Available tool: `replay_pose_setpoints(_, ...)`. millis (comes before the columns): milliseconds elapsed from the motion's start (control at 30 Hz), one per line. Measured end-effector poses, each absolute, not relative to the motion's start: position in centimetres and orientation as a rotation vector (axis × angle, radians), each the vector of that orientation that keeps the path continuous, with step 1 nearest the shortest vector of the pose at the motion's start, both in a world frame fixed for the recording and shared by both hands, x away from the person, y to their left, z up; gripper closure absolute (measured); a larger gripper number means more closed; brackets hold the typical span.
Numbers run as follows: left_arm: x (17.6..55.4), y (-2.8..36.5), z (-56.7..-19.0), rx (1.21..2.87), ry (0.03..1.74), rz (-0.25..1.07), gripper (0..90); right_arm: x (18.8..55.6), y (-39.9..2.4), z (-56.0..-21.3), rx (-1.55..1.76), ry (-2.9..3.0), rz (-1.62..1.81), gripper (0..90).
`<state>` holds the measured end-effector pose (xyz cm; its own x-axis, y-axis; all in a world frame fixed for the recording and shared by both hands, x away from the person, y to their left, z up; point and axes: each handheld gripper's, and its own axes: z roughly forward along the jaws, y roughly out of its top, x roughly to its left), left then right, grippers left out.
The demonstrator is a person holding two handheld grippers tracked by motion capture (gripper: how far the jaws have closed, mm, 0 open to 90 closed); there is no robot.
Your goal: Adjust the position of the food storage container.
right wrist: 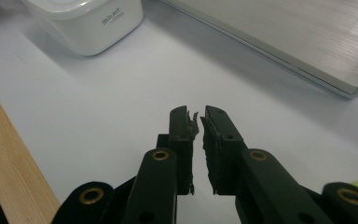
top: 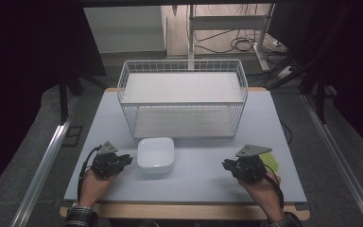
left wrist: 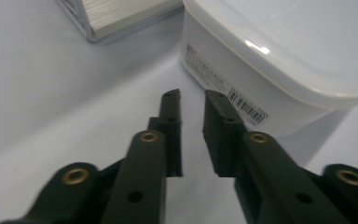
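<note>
We see a white container (top: 155, 153) near the middle of the table (top: 194, 184), a smooth glossy plastic box with rounded corners and a flat lid whose rim overhangs the walls. In the left gripper view (left wrist: 279, 60) one wall carries a printed label with a barcode; in the right gripper view (right wrist: 86, 21) another wall shows small dark lettering too fine for us to read. The table surface is pale, matte and plain, with a light wooden edge along the near side.

At twelve o'clock from the container, just beyond it, stands a white wire basket rack (top: 183, 97) with a grid-mesh rim and two flat, finely ribbed shelves, one above the other.

At nine o'clock from the container, just beside it, the left gripper (top: 123, 161) rests low over the table in the person's left hand (top: 94, 184). Its two black jaws (left wrist: 193, 100) stand a narrow gap apart, with nothing between them, and their tips lie close to the labelled wall; we cannot tell whether they touch it.

At three o'clock, well apart from the container, the right gripper (top: 227, 165) sits in the right hand (top: 264, 189). Its jaws (right wrist: 196, 116) are nearly together, with only a slim gap, and hold nothing; the pads look worn and ragged. A yellow-green object (top: 272, 161) lies just behind this gripper, partly hidden.
</note>
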<state>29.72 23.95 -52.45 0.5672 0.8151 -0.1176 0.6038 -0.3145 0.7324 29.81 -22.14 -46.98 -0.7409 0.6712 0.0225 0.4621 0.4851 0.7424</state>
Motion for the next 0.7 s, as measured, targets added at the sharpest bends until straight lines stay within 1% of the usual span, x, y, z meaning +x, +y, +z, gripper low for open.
replay_pose_setpoints(33, 29.8, 23.8, -52.5, 2.041, 1.132, 0.349, 81.4, 29.9, -22.0, -47.1, 0.957, 2.463, 1.114, 82.7)
replay_pose_setpoints(133, 30.2, 23.2, -52.6, 2.054, 1.123, 0.336, 83.6, 30.2, -21.4, -47.3, 0.943, 2.459, 1.14, 83.0)
replay_pose_setpoints(267, 30.5, 22.6, -52.6, 2.062, 1.105, 0.328, 83.8, 30.5, -20.7, -47.6, 0.931, 2.457, 1.152, 83.1)
replay_pose_setpoints(367, 30.9, 21.9, -52.5, 2.085, 1.099, 0.354, 84.7, 30.9, -19.8, -47.9, 0.932, 2.46, 1.17, 83.1)
replay_pose_setpoints(467, 31.3, 21.5, -52.5, 2.075, 1.094, 0.34, 85.0, 31.1, -19.4, -48.1, 0.934, 2.459, 1.181, 83.1)
replay_pose_setpoints(700, 32.1, 19.9, -52.4, 2.109, 1.051, 0.344, 85.2, 32.2, -18.3, -48.7, 0.972, 2.436, 1.205, 82.0)
